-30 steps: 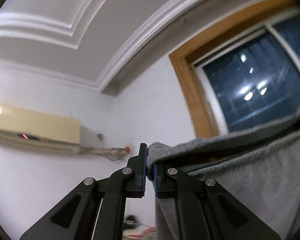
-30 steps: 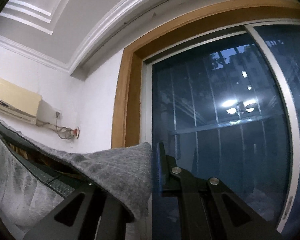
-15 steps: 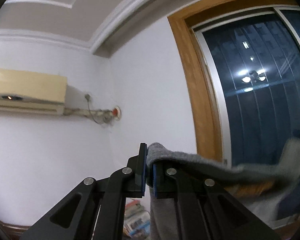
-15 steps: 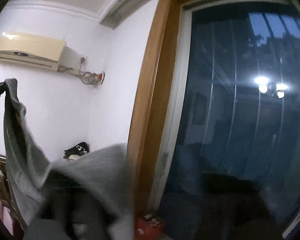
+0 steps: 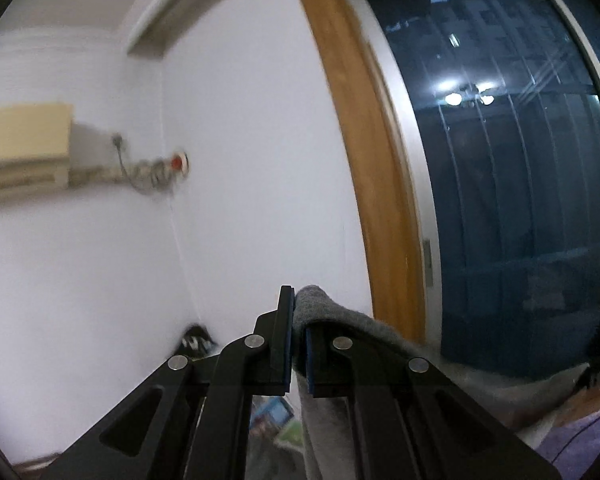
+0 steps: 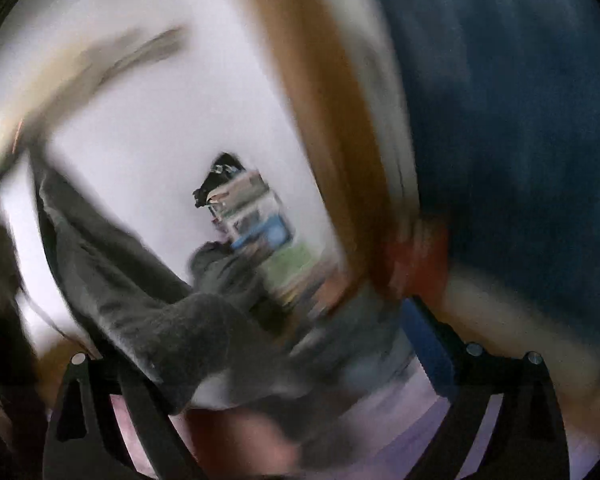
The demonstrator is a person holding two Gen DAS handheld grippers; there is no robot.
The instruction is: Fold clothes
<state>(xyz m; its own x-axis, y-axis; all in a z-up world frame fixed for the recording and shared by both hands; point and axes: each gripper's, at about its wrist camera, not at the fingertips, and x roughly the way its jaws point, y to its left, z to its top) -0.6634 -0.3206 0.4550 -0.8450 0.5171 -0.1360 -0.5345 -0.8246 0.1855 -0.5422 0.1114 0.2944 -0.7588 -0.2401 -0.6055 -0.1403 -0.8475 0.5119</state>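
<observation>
The left gripper (image 5: 296, 344) keeps its pinch on the grey garment's (image 5: 352, 322) edge, held aloft near the window frame (image 5: 364, 168), while the right gripper (image 6: 260, 360) (heavily blurred) has spread its fingers since a second ago, cloth sliding free—likely to regrip for a fold.

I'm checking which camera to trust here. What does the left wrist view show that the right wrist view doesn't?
Only the left wrist view shows, sharply, the left tongs shut on the grey garment, plus the air conditioner and lamp reflections in the window. Only the right wrist view shows the right tongs spread open, badly blurred, and a stack of books. Both show the garment, white wall and wooden frame.
</observation>
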